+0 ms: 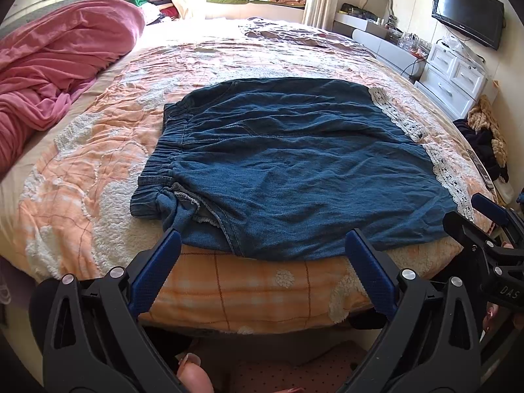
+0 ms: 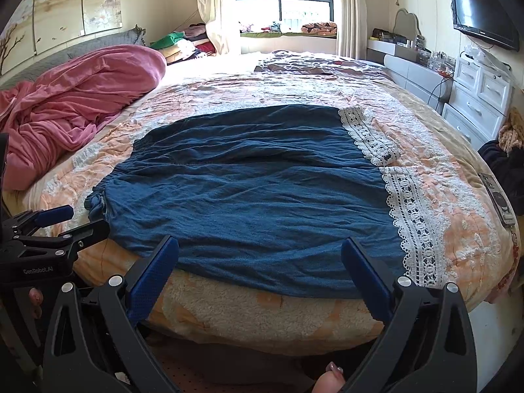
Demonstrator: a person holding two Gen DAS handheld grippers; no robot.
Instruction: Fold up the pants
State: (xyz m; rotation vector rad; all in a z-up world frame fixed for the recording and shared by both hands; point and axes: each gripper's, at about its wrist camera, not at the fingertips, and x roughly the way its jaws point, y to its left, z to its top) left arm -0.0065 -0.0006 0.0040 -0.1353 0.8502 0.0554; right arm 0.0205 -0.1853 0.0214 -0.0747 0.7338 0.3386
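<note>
Dark blue denim pants (image 1: 288, 163) lie flat on the bed near its front edge, elastic waistband (image 1: 157, 163) to the left, white lace hems (image 1: 448, 170) to the right. They also show in the right wrist view (image 2: 255, 190), with the lace hems (image 2: 412, 216) at the right. My left gripper (image 1: 263, 239) is open and empty, just before the pants' near edge by the waist end. My right gripper (image 2: 260, 245) is open and empty, at the near edge toward the hem end. Each gripper shows at the edge of the other's view.
The bed has an orange and white quilt (image 1: 98, 170). A pink blanket (image 1: 55, 65) is bunched at the back left. A remote-like object (image 2: 497, 199) lies at the bed's right edge. White drawers (image 1: 455, 78) and a wall TV (image 1: 468, 13) stand at the right.
</note>
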